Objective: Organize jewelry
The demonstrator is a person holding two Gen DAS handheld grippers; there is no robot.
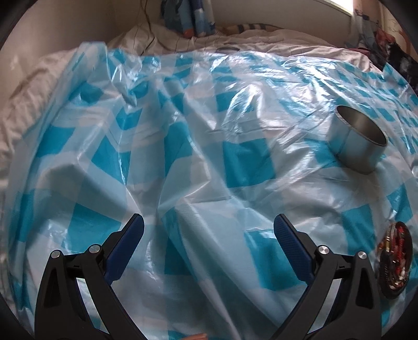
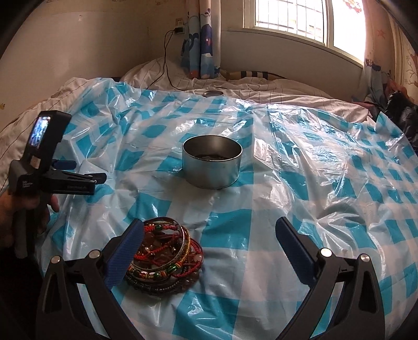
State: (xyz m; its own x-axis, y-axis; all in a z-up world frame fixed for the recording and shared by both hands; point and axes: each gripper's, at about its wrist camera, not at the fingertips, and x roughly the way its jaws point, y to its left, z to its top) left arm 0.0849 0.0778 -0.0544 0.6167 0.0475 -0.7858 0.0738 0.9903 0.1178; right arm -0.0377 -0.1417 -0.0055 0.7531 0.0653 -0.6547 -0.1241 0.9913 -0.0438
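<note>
Right wrist view, near to far: right gripper [image 2: 209, 230] jaws spread wide, nothing between them. Pile of bracelets [image 2: 163, 257] sits lower centre-left of frame on the blue-and-white checked plastic sheet [image 2: 300, 266], touching or just behind the inner face of the left-hand finger [image 2: 125, 251]; cannot tell contact for sure. Mix of red cord, beaded and metal bangles, stacked.

Further up, frame centre: round metal tin [image 2: 212, 163], upright, open top, something dark at the bottom, too dim to identify. Well apart from the bracelet pile.

Left edge of frame: left gripper [image 2: 100, 177] held in a hand [image 2: 15, 217], above the sheet.

Far: small round lid-like object [image 2: 213, 93] at the sheet's far edge, white bedding [image 2: 261, 86], whale-print curtain [image 2: 201, 44], window [image 2: 292, 18], charger cable [image 2: 167, 60] down the wall.

Left wrist view: left gripper [image 1: 209, 227] jaws also wide, holding nothing, only rumpled sheet [image 1: 183, 157] ahead. Bracelets [image 1: 394, 255] at lower right edge of frame, outside the jaws. Tin [image 1: 359, 145] mid right, further off.
</note>
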